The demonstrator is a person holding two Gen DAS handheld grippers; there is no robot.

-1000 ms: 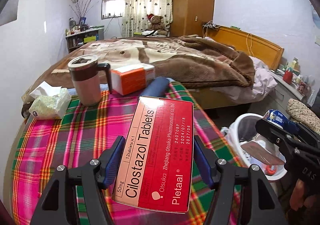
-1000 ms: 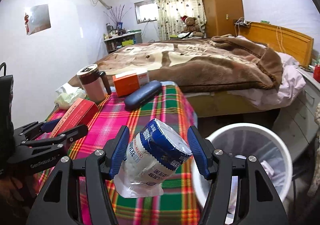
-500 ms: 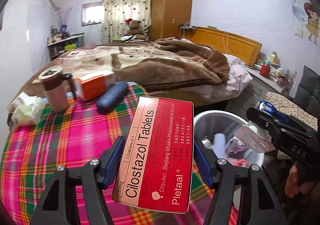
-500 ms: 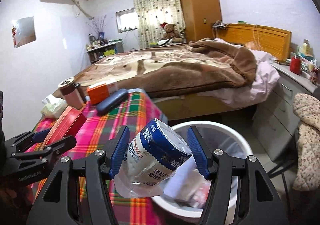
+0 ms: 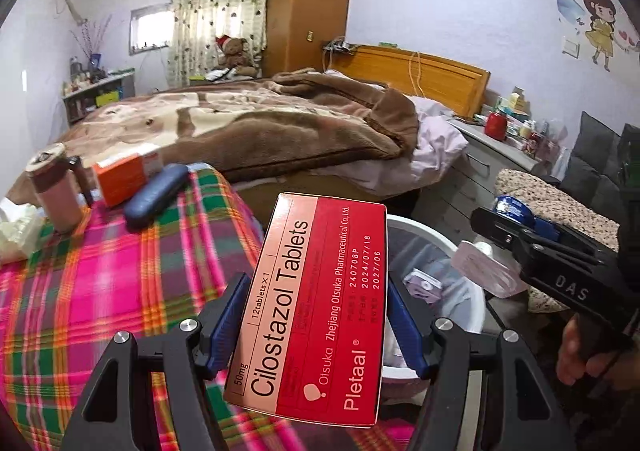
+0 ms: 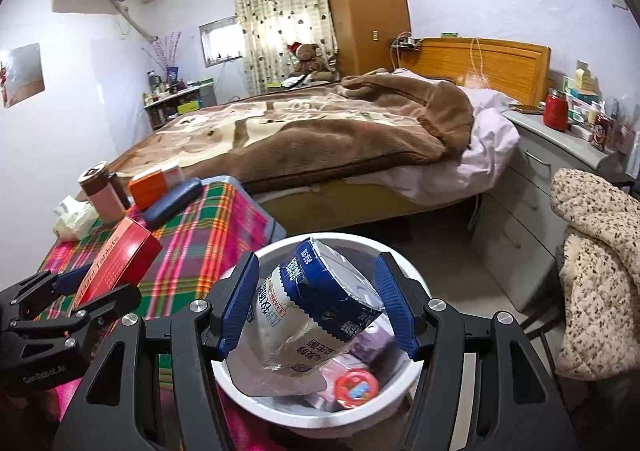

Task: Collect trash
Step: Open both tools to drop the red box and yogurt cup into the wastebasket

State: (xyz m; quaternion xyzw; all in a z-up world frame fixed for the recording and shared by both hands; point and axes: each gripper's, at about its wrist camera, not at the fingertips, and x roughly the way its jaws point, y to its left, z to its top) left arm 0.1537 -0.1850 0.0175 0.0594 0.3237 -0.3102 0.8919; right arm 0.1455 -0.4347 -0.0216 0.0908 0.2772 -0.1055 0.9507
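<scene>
Right wrist — wrapper [image 6: 316,311] in gripper [image 6: 316,311] (over bin [image 6: 392,407]).

Red box [image 5: 316,307]: "Cilostazol Tablets", "Pletaal", "Otsuka", "50mg". Right claw [image 5: 500,235]: "DAS".

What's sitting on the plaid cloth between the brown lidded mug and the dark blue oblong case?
An orange and white carton lies between the brown lidded mug and the dark blue oblong case; both wrist views show it.
</scene>
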